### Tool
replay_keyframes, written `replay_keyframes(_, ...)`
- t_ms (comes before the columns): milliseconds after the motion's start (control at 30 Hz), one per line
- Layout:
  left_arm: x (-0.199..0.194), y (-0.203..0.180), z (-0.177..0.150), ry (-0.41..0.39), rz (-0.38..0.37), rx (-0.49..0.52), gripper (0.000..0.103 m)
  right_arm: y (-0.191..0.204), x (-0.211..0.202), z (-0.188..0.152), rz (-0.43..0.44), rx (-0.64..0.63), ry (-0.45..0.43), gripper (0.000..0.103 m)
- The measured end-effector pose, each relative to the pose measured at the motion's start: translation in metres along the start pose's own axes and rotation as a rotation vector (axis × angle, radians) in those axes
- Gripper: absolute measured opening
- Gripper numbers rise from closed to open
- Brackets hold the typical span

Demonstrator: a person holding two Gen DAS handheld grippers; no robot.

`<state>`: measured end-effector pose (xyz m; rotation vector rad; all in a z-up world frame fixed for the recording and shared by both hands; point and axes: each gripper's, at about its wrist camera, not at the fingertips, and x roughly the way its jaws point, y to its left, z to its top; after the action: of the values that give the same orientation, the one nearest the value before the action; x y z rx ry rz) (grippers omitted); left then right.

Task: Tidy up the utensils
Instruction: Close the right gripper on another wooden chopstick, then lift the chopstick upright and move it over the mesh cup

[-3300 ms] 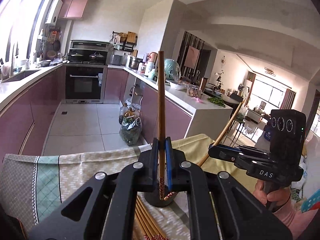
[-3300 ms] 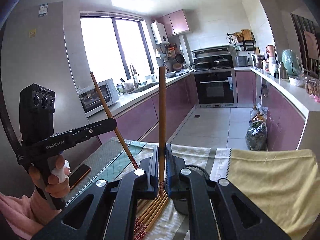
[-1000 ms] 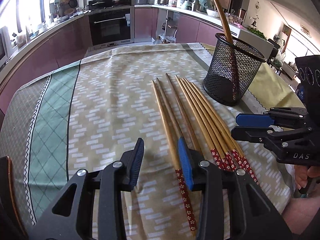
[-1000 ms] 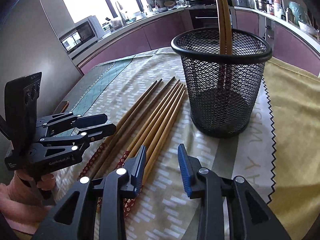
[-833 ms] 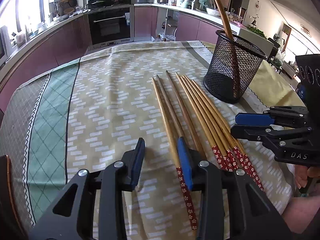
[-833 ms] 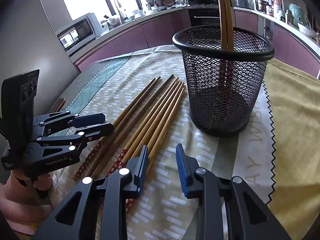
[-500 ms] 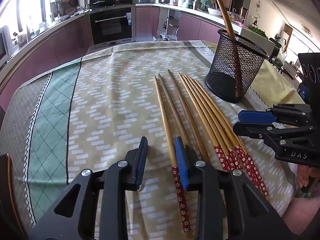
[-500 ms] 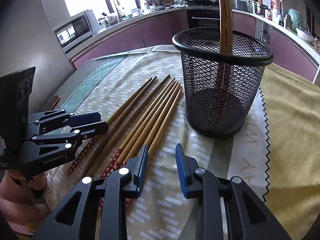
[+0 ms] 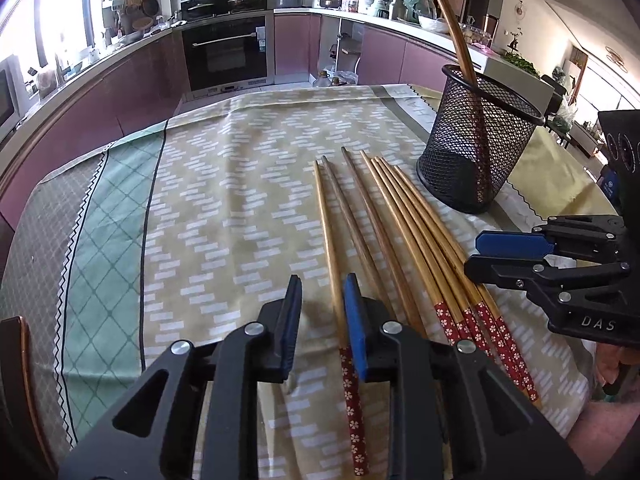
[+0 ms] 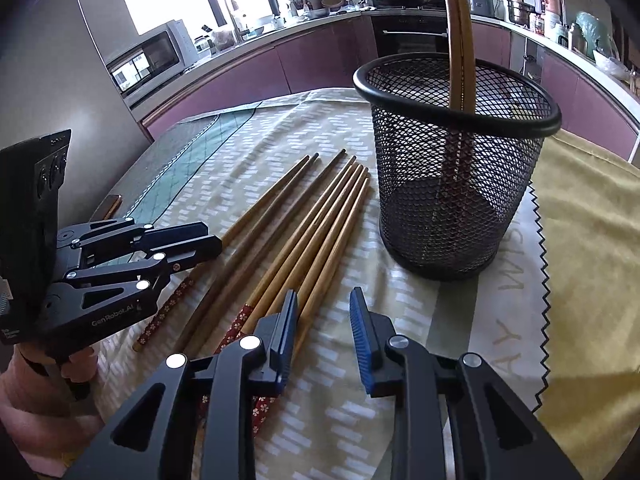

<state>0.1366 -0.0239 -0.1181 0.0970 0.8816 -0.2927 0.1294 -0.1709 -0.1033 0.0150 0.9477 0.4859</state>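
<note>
Several wooden chopsticks with red flowered ends [image 9: 400, 236] [image 10: 304, 240] lie side by side on the patterned tablecloth. A black mesh holder [image 9: 478, 140] [image 10: 456, 168] stands behind them with two chopsticks [image 10: 458, 32] upright in it. My left gripper [image 9: 322, 312] is open and low over the cloth, its jaws on either side of the leftmost chopstick [image 9: 332, 248]. My right gripper [image 10: 322, 328] is open, just right of the rightmost chopsticks. Each gripper shows in the other's view, the left [image 10: 192, 246] and the right [image 9: 492, 256].
The tablecloth [image 9: 224, 208] covers the table, with a yellow cloth [image 10: 592, 232] under the holder's right side. A phone [image 10: 108, 206] lies at the table's left edge. Kitchen counters and an oven [image 9: 228, 52] stand beyond the far table edge.
Earlier each gripper held a chopstick upright; those two now stand in the holder. Over the last second both open grippers have lowered toward the chopsticks, and the left jaws have narrowed around the leftmost one.
</note>
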Motion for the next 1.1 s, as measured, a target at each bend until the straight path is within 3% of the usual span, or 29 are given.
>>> replay_keyframes(600, 0.025, -0.012, 0.023, 0.034, 0.014, 0.064, 0.022, 0.004, 0.016, 0.016, -0.080, -0.024, 0.000, 0.023)
replay_keyframes(767, 0.030, -0.013, 0.029, 0.037, 0.016, 0.046, 0.020, -0.005, 0.016, 0.018, -0.054, 0.030, -0.012, 0.009)
replay_keyframes(867, 0.030, -0.013, 0.030, 0.035, 0.009, 0.021, 0.008, -0.011, 0.014, 0.017, -0.029, 0.063, -0.016, 0.006)
replay_keyframes(1100, 0.019, -0.007, 0.026, 0.016, -0.013, -0.028, 0.007, -0.016, 0.002, 0.009, 0.005, 0.082, -0.034, 0.006)
